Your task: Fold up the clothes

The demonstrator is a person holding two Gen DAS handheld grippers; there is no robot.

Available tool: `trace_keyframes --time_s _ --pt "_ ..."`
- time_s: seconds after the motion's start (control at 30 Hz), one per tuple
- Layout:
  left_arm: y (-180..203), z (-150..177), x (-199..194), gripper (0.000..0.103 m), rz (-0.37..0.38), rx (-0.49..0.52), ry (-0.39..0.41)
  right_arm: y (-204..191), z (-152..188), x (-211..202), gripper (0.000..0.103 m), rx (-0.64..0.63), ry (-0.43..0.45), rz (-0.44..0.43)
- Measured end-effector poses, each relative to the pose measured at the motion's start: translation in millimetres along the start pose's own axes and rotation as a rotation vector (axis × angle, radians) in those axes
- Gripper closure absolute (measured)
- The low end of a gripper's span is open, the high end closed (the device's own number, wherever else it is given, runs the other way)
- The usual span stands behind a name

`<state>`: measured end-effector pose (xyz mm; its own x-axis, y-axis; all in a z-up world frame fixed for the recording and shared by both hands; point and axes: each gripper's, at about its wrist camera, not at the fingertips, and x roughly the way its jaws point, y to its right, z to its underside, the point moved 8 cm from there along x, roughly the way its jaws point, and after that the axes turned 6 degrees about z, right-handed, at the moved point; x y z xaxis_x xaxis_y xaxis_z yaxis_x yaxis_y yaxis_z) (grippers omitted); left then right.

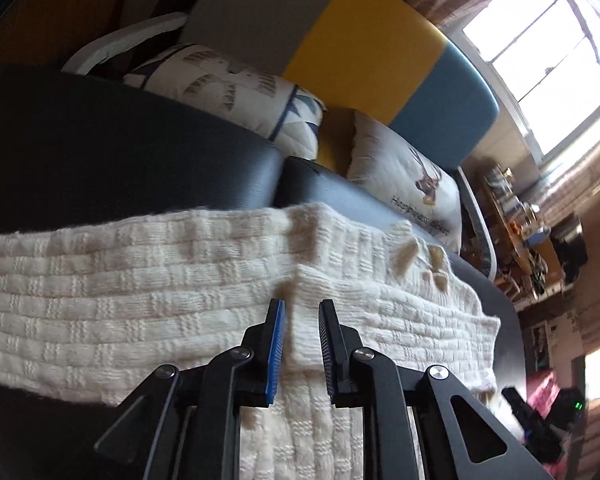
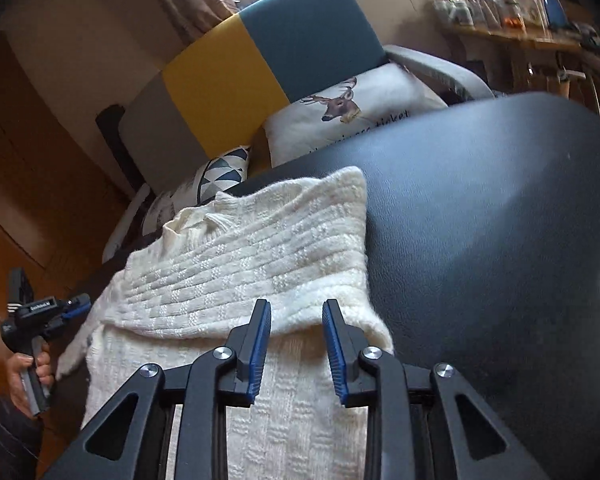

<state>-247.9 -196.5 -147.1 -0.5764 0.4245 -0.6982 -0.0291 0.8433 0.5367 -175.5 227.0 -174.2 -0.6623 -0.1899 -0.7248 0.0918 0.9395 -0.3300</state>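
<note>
While daylight pours through the window (image 1: 540,64), a dark padded seat (image 2: 480,220) fills the scene, with a grey, yellow and blue sofa back (image 1: 364,48) and a deer-print cushion (image 2: 340,108) behind it. The cream knit sweater (image 1: 160,300) lies folded across that seat. The left claw (image 1: 301,306) hovers just over its folded edge with jaws slightly apart, clamping nothing, and the right claw (image 2: 296,306) hangs likewise parted above the sweater's near edge.
</note>
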Motion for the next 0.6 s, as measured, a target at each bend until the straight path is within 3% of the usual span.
trace_keyframes --time_s 0.17,0.27,0.43,0.53,0.6 --pt "44 22 35 0.084 -0.011 0.164 -0.073 -6 5 37 0.075 -0.097 -0.07 0.111" --pt "33 28 59 0.084 -0.072 0.167 -0.113 1 14 49 0.08 -0.12 -0.065 0.145" --pt "21 26 62 0.085 -0.043 0.109 -0.084 7 16 47 0.08 -0.086 -0.041 0.103" --pt "52 14 50 0.086 0.028 0.127 -0.039 10 14 45 0.078 -0.049 -0.04 0.056" --pt "95 10 54 0.081 0.146 0.188 -0.06 12 14 44 0.078 -0.024 -0.04 0.027"
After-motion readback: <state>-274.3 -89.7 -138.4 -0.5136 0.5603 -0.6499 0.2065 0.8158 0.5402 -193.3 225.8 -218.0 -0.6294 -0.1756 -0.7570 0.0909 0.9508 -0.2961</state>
